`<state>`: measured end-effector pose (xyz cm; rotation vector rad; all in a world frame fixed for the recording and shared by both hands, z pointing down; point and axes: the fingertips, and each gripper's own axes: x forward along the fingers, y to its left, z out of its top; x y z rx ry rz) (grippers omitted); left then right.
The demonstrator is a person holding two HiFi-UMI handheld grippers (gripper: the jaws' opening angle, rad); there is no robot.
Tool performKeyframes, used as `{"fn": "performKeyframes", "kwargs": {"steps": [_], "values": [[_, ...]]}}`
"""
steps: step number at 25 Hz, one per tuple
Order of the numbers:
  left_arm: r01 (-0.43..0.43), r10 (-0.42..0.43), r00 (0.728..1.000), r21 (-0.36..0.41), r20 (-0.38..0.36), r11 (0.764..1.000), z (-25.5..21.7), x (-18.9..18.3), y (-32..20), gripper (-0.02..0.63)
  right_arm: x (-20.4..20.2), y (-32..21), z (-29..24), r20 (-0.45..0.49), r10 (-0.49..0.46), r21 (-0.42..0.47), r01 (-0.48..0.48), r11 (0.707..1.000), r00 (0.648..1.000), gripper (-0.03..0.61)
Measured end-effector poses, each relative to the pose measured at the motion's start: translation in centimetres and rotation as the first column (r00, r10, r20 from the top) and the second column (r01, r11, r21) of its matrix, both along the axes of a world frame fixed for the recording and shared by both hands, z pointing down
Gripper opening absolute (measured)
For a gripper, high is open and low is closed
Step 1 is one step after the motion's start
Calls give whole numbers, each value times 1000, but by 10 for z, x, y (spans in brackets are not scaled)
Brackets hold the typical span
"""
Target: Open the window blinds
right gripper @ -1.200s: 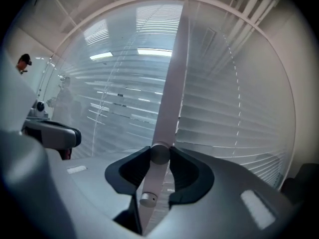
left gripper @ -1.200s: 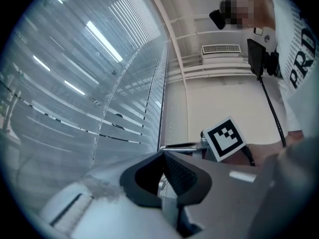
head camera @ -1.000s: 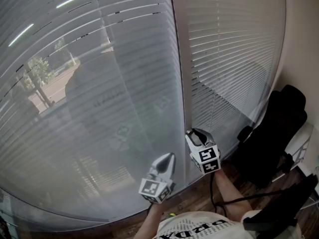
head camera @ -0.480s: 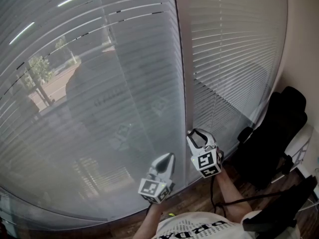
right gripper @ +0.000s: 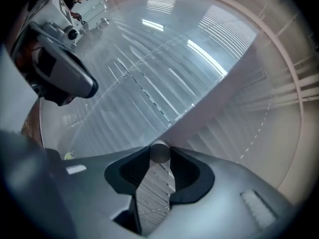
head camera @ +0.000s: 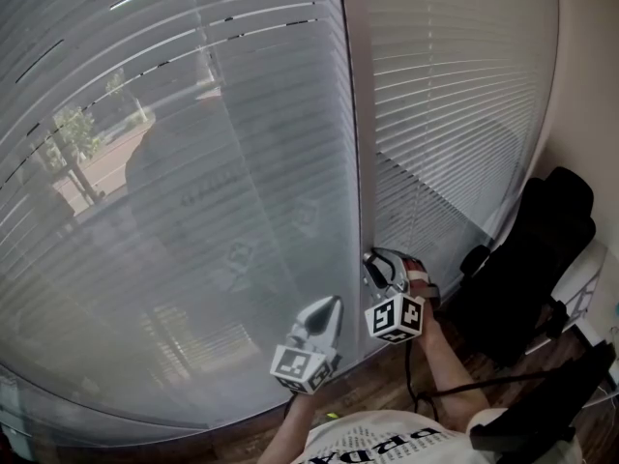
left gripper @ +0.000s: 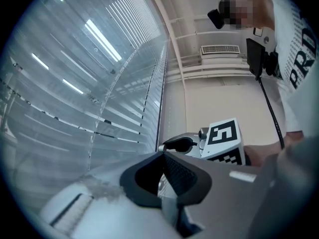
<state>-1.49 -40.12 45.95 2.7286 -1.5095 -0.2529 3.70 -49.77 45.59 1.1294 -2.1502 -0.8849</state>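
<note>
Two sets of white blinds hang closed over the window, the left blind (head camera: pixel 193 182) and the right blind (head camera: pixel 455 95), with a pale mullion (head camera: pixel 353 114) between them. At the foot of the mullion my right gripper (head camera: pixel 373 259) is shut on the round end of the blind's wand (right gripper: pixel 159 153), which sits between the jaw tips of the right gripper (right gripper: pixel 159 151). The rest of the wand is hidden behind that end. My left gripper (head camera: pixel 329 305) hovers lower and to the left, close to the left blind. In its own view the left gripper (left gripper: pixel 163 154) has its pads together and holds nothing.
A black office chair (head camera: pixel 532 259) stands close on the right against the wall. A dark cable (head camera: pixel 455 387) runs across the wooden floor (head camera: pixel 387 385) below the right arm. The blinds reach down almost to the floor.
The right gripper has rolled about its own axis at the mullion; its marker cube has swung down to face the head camera. The left gripper has not moved.
</note>
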Motion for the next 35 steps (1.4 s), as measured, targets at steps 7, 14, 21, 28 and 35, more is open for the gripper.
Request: {"fn": "performKeyframes", "kwargs": {"steps": [7,14,21,28,35], "values": [[8,-8,1000,-15,9,1000,0,-1,0,-6,0,1,-2,84,4,-45,0,999,996,133],[-15,15,1000,-1,13,1000,-4,1,0,-6,1,1,-2,263,17,-163,27,986,965,133],[-12,12,1000,-8,7,1000,0,-1,1,-6,2,0,-2,424,50,-260,69,963,904,133],[2,-2,1000,-16,16,1000,0,-4,-1,-6,4,-4,-1,510,79,-302,92,949,857,133],[-28,28,1000,-1,10,1000,3,1,3,-6,7,-5,0,592,115,-348,125,929,797,133]]}}
